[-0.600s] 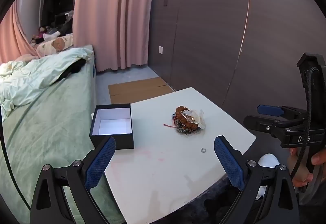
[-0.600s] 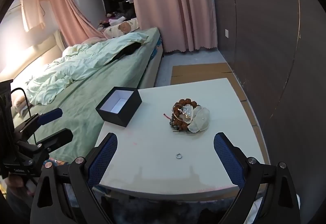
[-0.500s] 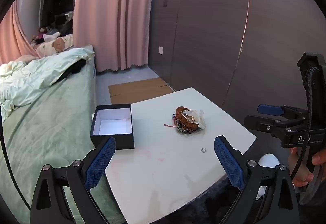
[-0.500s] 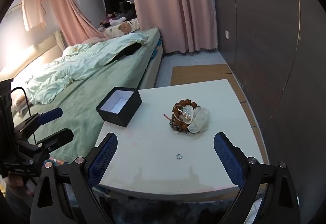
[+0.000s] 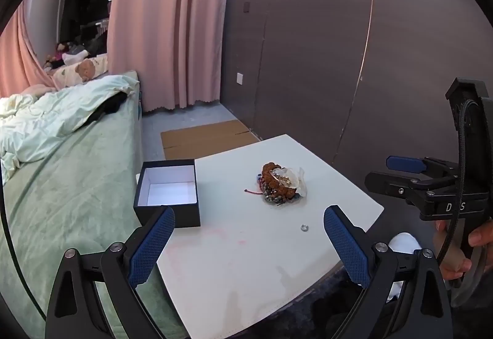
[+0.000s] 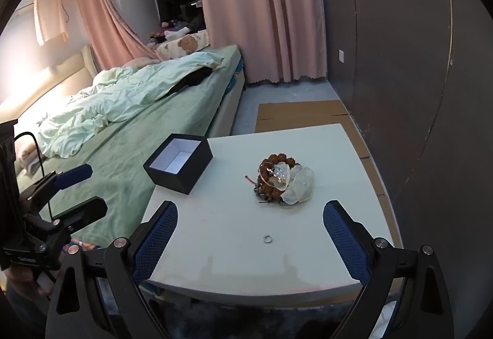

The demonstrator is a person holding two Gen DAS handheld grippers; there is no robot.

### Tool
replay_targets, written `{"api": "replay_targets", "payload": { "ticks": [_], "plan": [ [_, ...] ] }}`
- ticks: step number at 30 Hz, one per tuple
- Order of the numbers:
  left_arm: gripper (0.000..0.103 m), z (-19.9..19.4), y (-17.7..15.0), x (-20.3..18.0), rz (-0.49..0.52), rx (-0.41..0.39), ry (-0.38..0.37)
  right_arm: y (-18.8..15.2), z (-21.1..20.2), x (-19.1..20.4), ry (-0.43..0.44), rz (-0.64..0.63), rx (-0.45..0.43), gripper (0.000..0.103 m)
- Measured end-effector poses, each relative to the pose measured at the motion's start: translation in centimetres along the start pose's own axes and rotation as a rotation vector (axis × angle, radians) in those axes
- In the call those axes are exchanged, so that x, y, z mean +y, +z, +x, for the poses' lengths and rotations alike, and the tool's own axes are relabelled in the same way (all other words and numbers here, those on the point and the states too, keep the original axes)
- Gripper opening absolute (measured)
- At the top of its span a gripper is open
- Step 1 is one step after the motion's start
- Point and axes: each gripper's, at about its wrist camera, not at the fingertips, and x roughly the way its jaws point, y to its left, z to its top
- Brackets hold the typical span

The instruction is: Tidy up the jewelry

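Bedroom light falls soft on a white bench (image 6: 323,262) standing between a green bed (image 6: 129,135) and a dark panelled wall (image 6: 400,61). Nearest me, both tongs hang short of the bench's near edge, held off it rather than over any piece. The right tongs (image 6: 250,242) stand wide apart and hold nothing; the left tongs (image 5: 249,242) are spread just the same, also with nothing in them. That looks to me like a ready stance, both open so either can drop onto a piece.

Just past the fingertips a small silver ring (image 6: 266,238) lies alone on the bare top, apart from everything else, and I would guess it is the easiest first pick, though thin and flat to the surface. Farther in sits the heap (image 6: 285,181): a brown bead bracelet, a red cord, dark bits and some clear wrapping tangled together. Separating it may take one side to pin and the other to pull.

To the left, at the bench's edge next to the bed, an open black box (image 6: 178,163) with a white lining waits with nothing visible in it, likely the place for the pieces. None of the jewelry is in it yet.

Beyond the bench, flat cardboard (image 6: 302,114) lies on the floor, a rumpled quilt (image 6: 129,98) covers the bed, and pink curtains (image 6: 262,9) hang at the far end.
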Motion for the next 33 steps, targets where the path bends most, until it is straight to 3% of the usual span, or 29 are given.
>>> {"api": "replay_targets", "payload": {
  "ticks": [33],
  "plan": [
    [0.098,-0.15,-0.17,-0.34,0.007,-0.035,-0.011,-0.12,0.15,0.06,-0.022,-0.019,-0.012,0.096]
  ]
}}
